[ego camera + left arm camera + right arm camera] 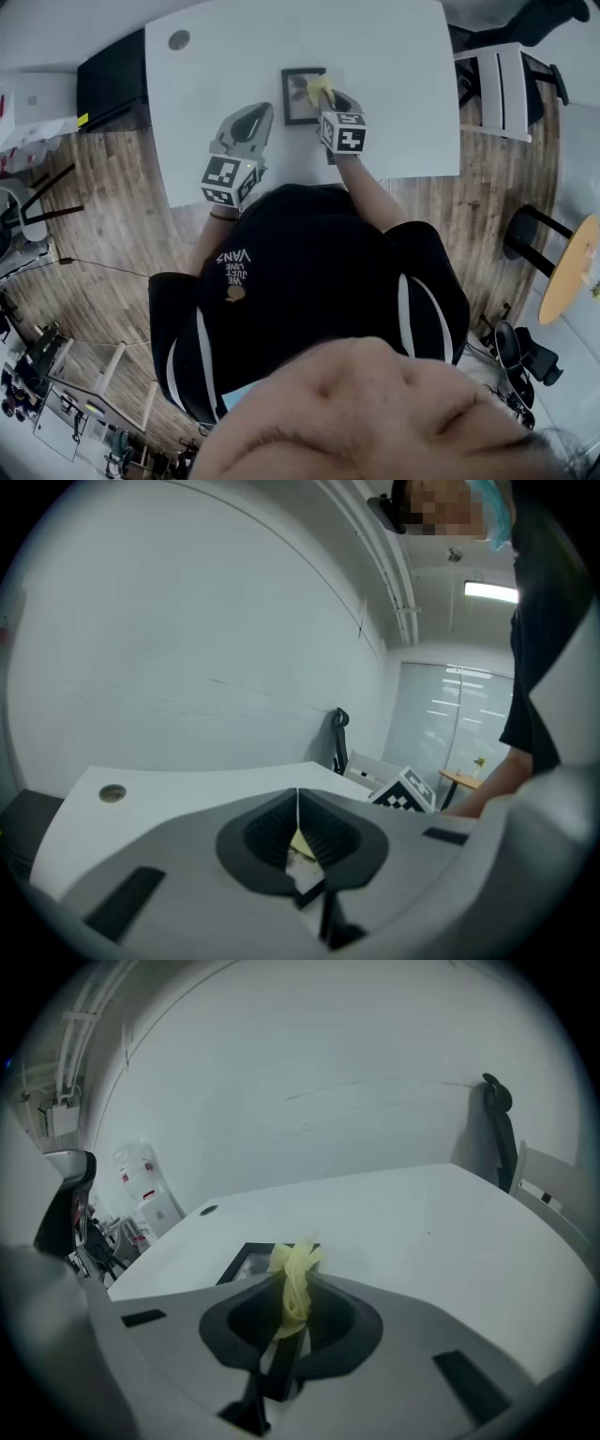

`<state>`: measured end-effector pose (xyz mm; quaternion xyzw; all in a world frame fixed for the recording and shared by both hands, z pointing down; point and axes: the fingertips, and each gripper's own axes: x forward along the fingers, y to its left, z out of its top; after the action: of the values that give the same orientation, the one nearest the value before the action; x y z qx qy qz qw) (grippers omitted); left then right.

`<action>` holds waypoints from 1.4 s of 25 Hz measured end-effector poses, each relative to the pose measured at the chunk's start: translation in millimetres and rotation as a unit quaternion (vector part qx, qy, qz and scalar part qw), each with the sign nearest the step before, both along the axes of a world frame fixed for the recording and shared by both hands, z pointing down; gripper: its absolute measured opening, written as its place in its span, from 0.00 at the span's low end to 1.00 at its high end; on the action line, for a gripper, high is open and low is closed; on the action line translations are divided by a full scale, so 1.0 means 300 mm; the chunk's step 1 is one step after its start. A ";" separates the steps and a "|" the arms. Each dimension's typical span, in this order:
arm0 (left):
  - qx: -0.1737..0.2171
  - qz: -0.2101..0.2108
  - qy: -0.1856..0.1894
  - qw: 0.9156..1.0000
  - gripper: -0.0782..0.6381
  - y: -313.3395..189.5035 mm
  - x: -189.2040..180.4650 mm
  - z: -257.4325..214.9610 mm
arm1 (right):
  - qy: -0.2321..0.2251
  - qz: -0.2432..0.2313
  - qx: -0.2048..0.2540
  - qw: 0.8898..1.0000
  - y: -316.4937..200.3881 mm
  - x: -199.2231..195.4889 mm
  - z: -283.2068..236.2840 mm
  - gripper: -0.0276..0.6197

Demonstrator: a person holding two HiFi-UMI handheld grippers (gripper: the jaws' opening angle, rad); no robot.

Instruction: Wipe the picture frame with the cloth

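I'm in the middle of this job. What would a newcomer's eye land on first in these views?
First, the bright yellow cloth, bunched between the shut fingers of the right gripper, at the right part of the dark picture frame that lies flat on the white table. Next, the left gripper, with its fingers shut on nothing, is off to the frame's left, apart from it.

The cloth [322, 89] is pale yellow, the picture frame [298, 97] black, the table [394, 84] white. At the table's eight o'clock, the floor [122, 197] shows brown planks.
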<state>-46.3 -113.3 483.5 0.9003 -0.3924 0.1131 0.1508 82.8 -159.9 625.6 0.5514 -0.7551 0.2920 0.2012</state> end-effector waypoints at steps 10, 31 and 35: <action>-0.002 0.015 0.003 1.000 0.13 0.001 0.058 0.000 | 0.005 0.029 0.002 1.000 0.011 0.106 -0.005 0.12; 0.000 0.002 0.003 1.000 0.13 0.030 0.023 -0.004 | -0.038 -0.008 0.023 0.999 0.051 -0.049 -0.078 0.12; -0.001 -0.008 0.000 1.000 0.13 0.047 -0.019 0.002 | -0.045 -0.034 0.024 0.998 0.063 -0.141 -0.074 0.12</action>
<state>-52.0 -99.2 484.0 0.8970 -0.3991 0.1127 0.1529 40.5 -141.0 603.3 0.5165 -0.7885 0.2911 0.1637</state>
